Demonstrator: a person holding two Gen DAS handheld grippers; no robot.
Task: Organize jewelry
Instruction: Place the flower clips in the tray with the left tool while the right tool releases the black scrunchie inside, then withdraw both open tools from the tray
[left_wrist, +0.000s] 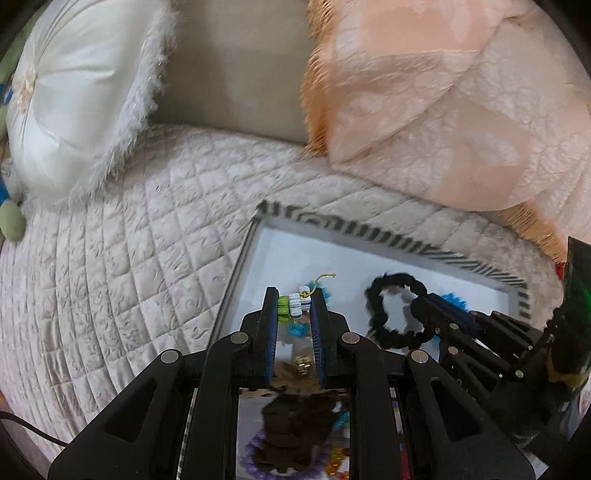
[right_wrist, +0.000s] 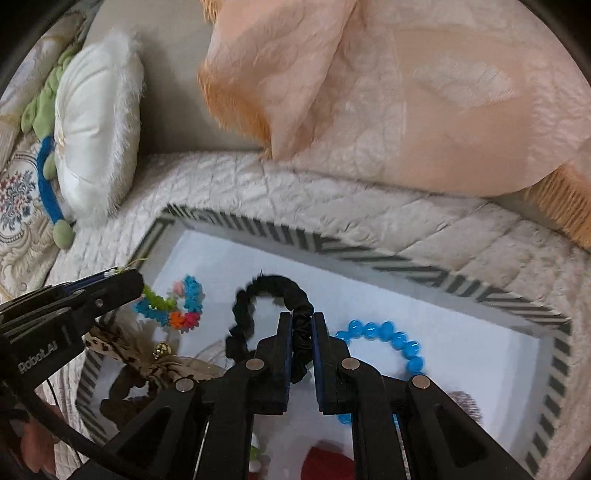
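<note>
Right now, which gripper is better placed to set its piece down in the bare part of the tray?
Probably the right gripper. Its black scrunchie hangs over bare white tray floor. The left gripper, clamped on a beaded bracelet, sits above the cluttered corner.

We see the tray (right_wrist: 436, 275) lying on the quilted cover (left_wrist: 122, 288) of a bed. Behind the tray, to the left, a round cushion (left_wrist: 74, 99) leans; behind it to the right lies a fringed cloth (left_wrist: 424, 92). Inside the tray, the bead bracelet (right_wrist: 391, 338) lies to the right and a flower-bead bracelet (right_wrist: 177, 306) to the left, with the scrunchie (right_wrist: 273, 295) between them. The right tongs (right_wrist: 302, 325) are over the tray middle with the scrunchie between their fingers. The left tongs (left_wrist: 293, 306) are at the tray's left part, with a small beaded piece (left_wrist: 293, 304) between their fingers. A pile of other pieces (right_wrist: 147, 369) lies at the near left corner.
</note>
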